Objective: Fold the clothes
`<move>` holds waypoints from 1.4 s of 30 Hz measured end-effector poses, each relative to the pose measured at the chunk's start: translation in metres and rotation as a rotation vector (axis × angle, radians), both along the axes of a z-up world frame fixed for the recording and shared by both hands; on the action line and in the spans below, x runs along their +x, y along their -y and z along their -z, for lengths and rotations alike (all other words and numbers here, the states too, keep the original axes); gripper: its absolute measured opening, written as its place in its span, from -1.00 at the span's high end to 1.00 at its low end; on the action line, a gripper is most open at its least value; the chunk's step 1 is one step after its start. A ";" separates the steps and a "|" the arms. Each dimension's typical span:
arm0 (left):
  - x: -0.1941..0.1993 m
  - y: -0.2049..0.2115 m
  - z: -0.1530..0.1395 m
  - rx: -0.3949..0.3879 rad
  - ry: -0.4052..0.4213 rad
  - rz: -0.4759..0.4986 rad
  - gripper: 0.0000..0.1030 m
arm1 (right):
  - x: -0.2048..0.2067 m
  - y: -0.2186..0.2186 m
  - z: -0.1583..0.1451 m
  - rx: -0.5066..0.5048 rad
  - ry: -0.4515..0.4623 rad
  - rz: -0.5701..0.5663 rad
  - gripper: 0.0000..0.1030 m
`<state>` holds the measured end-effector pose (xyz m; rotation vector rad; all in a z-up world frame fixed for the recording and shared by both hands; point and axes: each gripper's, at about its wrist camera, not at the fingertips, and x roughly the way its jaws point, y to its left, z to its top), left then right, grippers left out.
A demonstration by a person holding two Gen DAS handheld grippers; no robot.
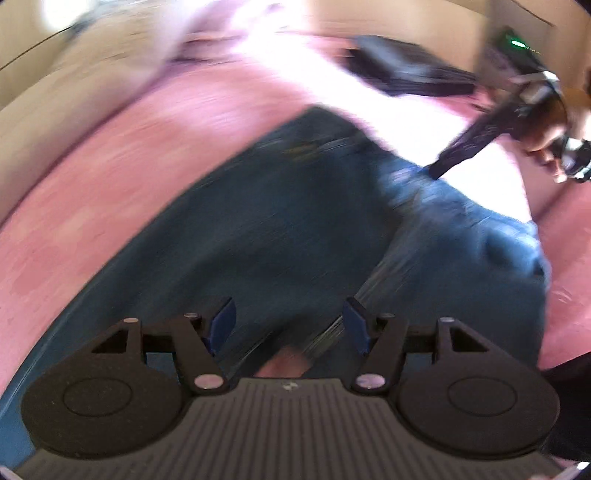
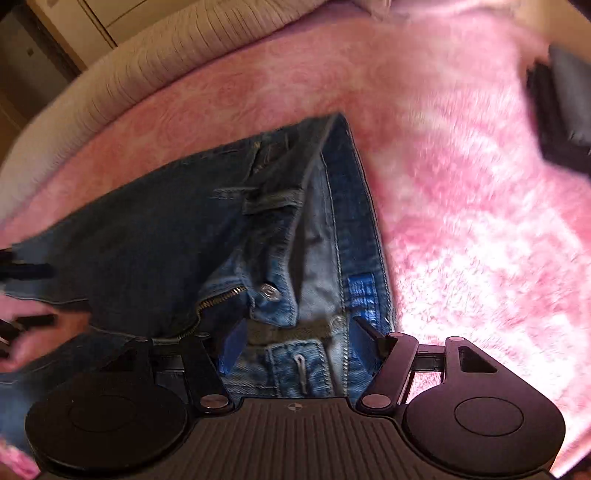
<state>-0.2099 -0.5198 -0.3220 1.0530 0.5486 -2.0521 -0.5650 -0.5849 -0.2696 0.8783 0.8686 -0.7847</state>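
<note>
A pair of blue jeans [image 1: 280,221] lies on a pink fuzzy blanket [image 1: 110,158]. In the left wrist view my left gripper [image 1: 290,326] is open, its blue pads apart just above the denim; the view is motion-blurred. The right gripper [image 1: 491,133] shows at the far right of that view, reaching down to the jeans' far edge. In the right wrist view my right gripper [image 2: 297,343] is open over the jeans' waistband [image 2: 288,354], beside the metal button [image 2: 269,291] and the open zipper [image 2: 218,299]. The jeans [image 2: 147,236] stretch away to the left.
The pink blanket [image 2: 461,184] covers a bed with a beige ribbed edge [image 2: 155,48]. A dark folded item [image 1: 402,66] lies on the blanket at the far side; it also shows in the right wrist view [image 2: 565,122]. A cupboard [image 2: 74,22] stands beyond the bed.
</note>
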 end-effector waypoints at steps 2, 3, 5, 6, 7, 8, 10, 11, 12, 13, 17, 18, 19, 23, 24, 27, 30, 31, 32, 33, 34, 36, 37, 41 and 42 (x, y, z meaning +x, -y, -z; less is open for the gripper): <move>-0.036 0.026 0.009 0.022 0.022 0.045 -0.10 | -0.012 0.000 0.011 0.062 0.023 -0.054 -0.27; -0.051 0.040 0.014 0.033 0.044 0.070 -0.03 | -0.016 -0.002 0.015 0.073 0.029 -0.070 -0.27; -0.078 0.060 0.022 0.026 0.088 0.134 0.07 | -0.023 -0.007 0.024 0.092 0.041 -0.099 -0.27; -0.085 0.067 0.026 0.031 0.100 0.160 0.07 | -0.027 -0.010 0.029 0.101 0.047 -0.114 -0.26; -0.092 0.073 0.029 0.037 0.113 0.185 0.06 | -0.028 -0.012 0.030 0.095 0.055 -0.108 -0.11; -0.099 0.080 0.033 0.043 0.125 0.210 0.05 | -0.028 -0.014 0.032 0.088 0.063 -0.100 0.24; -0.101 0.087 0.024 0.052 0.104 0.223 0.04 | -0.031 -0.015 0.029 0.086 0.070 -0.079 0.62; -0.099 0.087 0.017 0.066 0.070 0.223 0.00 | -0.032 -0.016 0.027 0.086 0.073 -0.069 0.77; -0.097 0.086 0.013 0.094 0.027 0.231 -0.03 | -0.034 -0.017 0.025 0.085 0.076 -0.058 0.89; -0.095 0.086 0.010 0.125 -0.018 0.240 -0.11 | -0.037 -0.018 0.021 0.083 0.094 -0.054 0.89; -0.096 0.069 0.003 0.201 -0.113 0.347 -0.36 | -0.051 -0.026 -0.004 0.052 0.169 -0.070 0.91; -0.100 0.065 0.006 0.212 -0.111 0.380 -0.36 | -0.054 -0.028 -0.012 0.037 0.187 -0.092 0.91; -0.105 0.061 0.009 0.223 -0.109 0.414 -0.36 | -0.056 -0.031 -0.020 0.023 0.205 -0.114 0.91; -0.124 0.059 0.024 0.290 -0.151 0.472 0.13 | -0.059 -0.042 -0.046 -0.025 0.250 -0.215 0.91; -0.124 0.057 0.024 0.284 -0.146 0.473 0.44 | -0.059 -0.043 -0.049 -0.030 0.253 -0.234 0.91; -0.121 0.048 0.022 0.255 -0.127 0.472 0.96 | -0.062 -0.040 -0.055 -0.042 0.281 -0.238 1.00; -0.112 0.035 0.013 0.214 -0.116 0.462 0.95 | -0.077 -0.022 -0.047 -0.047 0.334 -0.112 0.93; -0.109 0.028 0.009 0.194 -0.110 0.463 0.95 | -0.072 -0.015 -0.038 -0.048 0.312 -0.114 0.79; -0.107 0.024 0.006 0.181 -0.107 0.460 0.96 | -0.066 -0.007 -0.029 -0.048 0.288 -0.119 0.44; -0.106 0.019 0.004 0.171 -0.105 0.457 0.96 | -0.055 -0.002 -0.018 -0.038 0.277 -0.154 0.20; -0.105 0.015 0.002 0.162 -0.101 0.452 0.96 | -0.043 0.003 -0.007 -0.028 0.266 -0.192 -0.19; -0.103 0.008 -0.001 0.146 -0.093 0.443 0.96 | -0.020 0.012 0.013 -0.033 0.246 -0.263 -0.28; -0.103 0.004 -0.002 0.137 -0.089 0.438 0.96 | -0.009 0.017 0.023 -0.036 0.236 -0.299 -0.29; -0.100 0.006 -0.013 0.103 -0.099 0.403 0.96 | 0.007 0.039 0.046 0.116 0.270 -0.338 0.90; -0.099 0.007 -0.016 0.090 -0.104 0.395 0.96 | 0.004 0.042 0.046 0.145 0.255 -0.335 0.90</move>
